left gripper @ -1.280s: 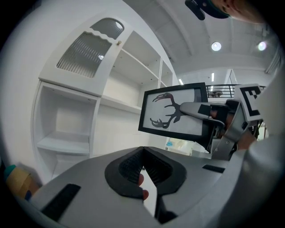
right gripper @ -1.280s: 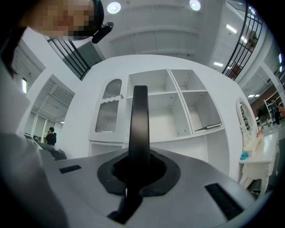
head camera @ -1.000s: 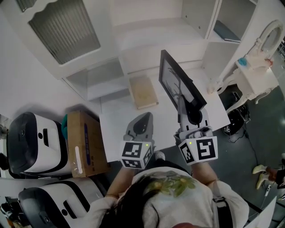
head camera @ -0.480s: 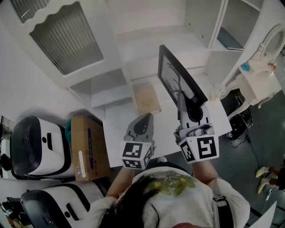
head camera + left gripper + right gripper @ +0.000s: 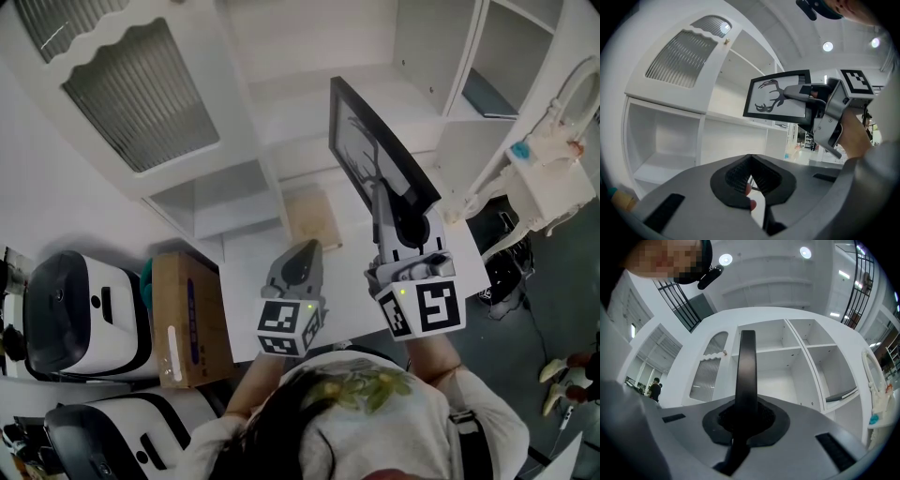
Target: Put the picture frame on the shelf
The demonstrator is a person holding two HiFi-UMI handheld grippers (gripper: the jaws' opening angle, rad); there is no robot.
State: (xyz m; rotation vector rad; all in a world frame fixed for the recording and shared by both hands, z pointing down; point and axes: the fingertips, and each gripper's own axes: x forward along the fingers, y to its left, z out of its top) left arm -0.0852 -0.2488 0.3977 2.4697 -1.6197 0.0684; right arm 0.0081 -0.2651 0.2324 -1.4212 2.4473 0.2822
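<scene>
Hard to read bits first. In the right gripper view the picture frame (image 5: 746,371) is edge-on, just a dark strip, so its picture is hidden there. From the head view its near corner is buried in the right hand-held gripper (image 5: 394,214). The flat tan thing (image 5: 312,217) on the desk (image 5: 251,281) is half tucked under the shelf (image 5: 309,103), and I can't tell what it is.

The right hand-held gripper is clamped tight on the frame's edge, holding it up off the desk, tilted, in front of the open white shelf and not touching it. The left gripper view shows an antler drawing in the frame (image 5: 777,100). The left hand-held gripper (image 5: 302,255) sits just left of it with its jaws pressed together, gripping nothing.
</scene>
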